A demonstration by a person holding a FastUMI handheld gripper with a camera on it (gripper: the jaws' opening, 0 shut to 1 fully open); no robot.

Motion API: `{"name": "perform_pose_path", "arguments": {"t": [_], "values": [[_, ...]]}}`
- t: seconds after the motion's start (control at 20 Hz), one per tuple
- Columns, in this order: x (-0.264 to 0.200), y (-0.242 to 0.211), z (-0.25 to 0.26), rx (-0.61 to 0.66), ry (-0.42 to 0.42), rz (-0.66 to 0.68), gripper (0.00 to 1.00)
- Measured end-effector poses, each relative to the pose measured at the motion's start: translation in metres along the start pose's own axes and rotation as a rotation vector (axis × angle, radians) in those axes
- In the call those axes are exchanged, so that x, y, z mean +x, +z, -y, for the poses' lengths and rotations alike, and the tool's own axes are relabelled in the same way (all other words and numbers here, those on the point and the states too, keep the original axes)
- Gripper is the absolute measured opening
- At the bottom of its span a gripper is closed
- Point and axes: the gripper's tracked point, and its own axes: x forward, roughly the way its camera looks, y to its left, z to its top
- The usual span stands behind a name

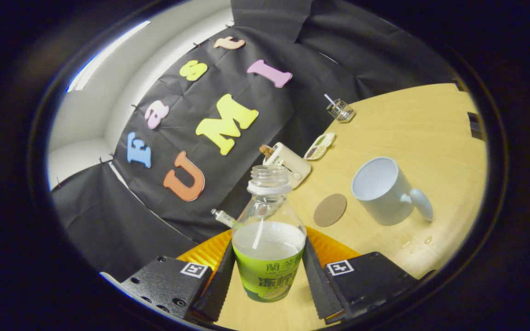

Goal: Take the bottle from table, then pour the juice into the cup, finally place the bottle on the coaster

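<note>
A clear bottle (268, 239) with a green label and no cap stands between my fingers, about half full of pale juice. My gripper (268, 271) is shut on the bottle, both fingers pressed on its labelled sides. The whole scene is tilted. Beyond the bottle on the wooden table (430, 133) lies a round brown coaster (330, 210). A white mug (384, 189) stands just past the coaster, its handle turned away from the bottle. The inside of the mug looks white.
An orange ribbed mat (334, 243) lies under and behind the bottle. Further back sit a white device (288, 163), a small oval dish (320, 146), a wire basket (341, 110) and a small tube (222, 217). A few drops (414, 242) wet the table near the mug.
</note>
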Motion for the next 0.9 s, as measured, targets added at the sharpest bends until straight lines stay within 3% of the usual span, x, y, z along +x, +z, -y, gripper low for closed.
{"name": "perform_pose_path", "arguments": {"t": [0.35,0.9], "values": [[0.008,0.019,0.012,0.299,0.045,-0.010,0.79],[0.013,0.047,0.002,0.640,0.258,-0.038,0.78]]}}
